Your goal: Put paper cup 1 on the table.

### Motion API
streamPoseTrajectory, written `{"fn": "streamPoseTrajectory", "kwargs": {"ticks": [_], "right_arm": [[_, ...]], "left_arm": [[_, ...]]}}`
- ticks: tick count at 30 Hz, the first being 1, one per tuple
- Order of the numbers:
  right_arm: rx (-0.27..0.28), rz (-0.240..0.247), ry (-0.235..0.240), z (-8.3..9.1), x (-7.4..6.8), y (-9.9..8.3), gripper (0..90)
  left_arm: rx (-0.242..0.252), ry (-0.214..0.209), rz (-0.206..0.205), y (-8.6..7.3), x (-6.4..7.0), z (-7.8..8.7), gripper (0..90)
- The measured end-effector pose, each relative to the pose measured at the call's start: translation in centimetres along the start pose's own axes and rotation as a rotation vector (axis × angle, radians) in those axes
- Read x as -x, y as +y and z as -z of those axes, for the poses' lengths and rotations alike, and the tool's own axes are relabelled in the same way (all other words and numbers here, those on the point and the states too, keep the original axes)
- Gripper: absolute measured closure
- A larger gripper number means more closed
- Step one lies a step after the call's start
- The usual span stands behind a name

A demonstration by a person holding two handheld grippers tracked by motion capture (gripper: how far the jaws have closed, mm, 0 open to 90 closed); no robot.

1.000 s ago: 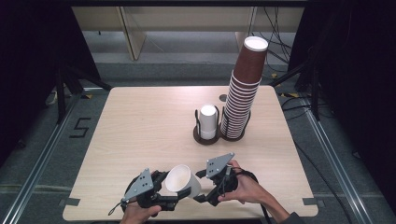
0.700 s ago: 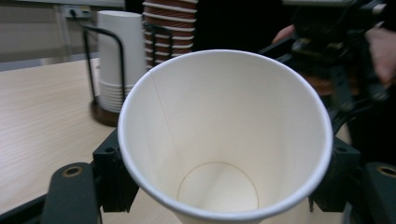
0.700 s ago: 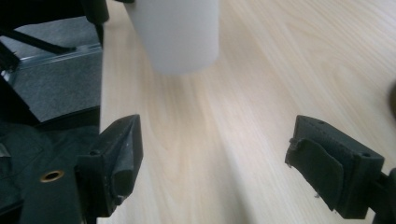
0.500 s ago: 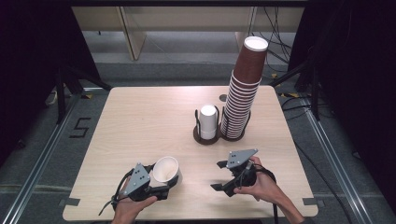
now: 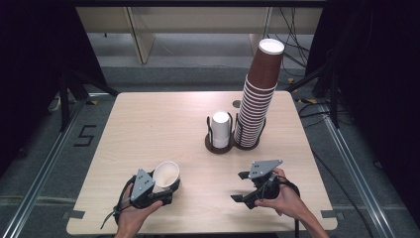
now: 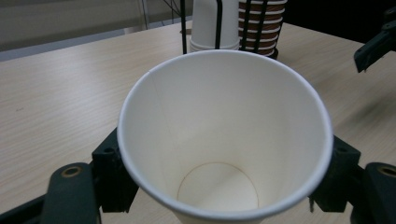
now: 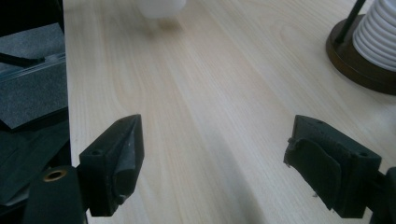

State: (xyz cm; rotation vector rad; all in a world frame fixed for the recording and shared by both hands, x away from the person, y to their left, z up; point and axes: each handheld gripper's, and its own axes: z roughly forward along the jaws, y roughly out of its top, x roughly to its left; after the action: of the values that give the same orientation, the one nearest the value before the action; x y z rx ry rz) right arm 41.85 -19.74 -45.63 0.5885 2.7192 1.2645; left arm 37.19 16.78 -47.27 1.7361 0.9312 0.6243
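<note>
White paper cup (image 5: 166,174) clamped in left gripper (image 5: 159,191) above desk (image 5: 148,129); right gripper (image 5: 241,187) spread wide, holding nothing.

The cup (image 5: 166,174) sits between the jaws of the left gripper (image 5: 163,191), mouth tilted up, at the near left of the table (image 5: 148,129). The right gripper (image 5: 241,187) hangs over the near right, well apart from it, its 2 jaws spread with bare tabletop between them. Beyond both grippers, a holder (image 5: 219,144) bears a short stack of cups (image 5: 221,128), and just right of it, touching, rises a tall stack (image 5: 257,99).
</note>
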Motion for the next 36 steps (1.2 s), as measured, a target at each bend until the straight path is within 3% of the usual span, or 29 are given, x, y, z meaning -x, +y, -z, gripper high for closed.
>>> {"fn": "streamPoseTrajectory", "kwargs": {"ticks": [7,18,36], "right_arm": [[-0.012,-0.009,-0.006,0.3,0.2,-0.6,19.3],[0.000,-0.024,-0.035,0.8,0.5,-0.8,19.6],[-0.018,-0.046,-0.050,1.4,0.6,-1.6,19.7]], "left_arm": [[0.010,0.032,0.032,0.3,-1.3,-0.2,24.8],[-0.007,0.093,0.050,1.4,-3.4,-1.3,24.9],[-0.023,0.185,0.065,5.4,-8.7,-7.8,24.7]]}}
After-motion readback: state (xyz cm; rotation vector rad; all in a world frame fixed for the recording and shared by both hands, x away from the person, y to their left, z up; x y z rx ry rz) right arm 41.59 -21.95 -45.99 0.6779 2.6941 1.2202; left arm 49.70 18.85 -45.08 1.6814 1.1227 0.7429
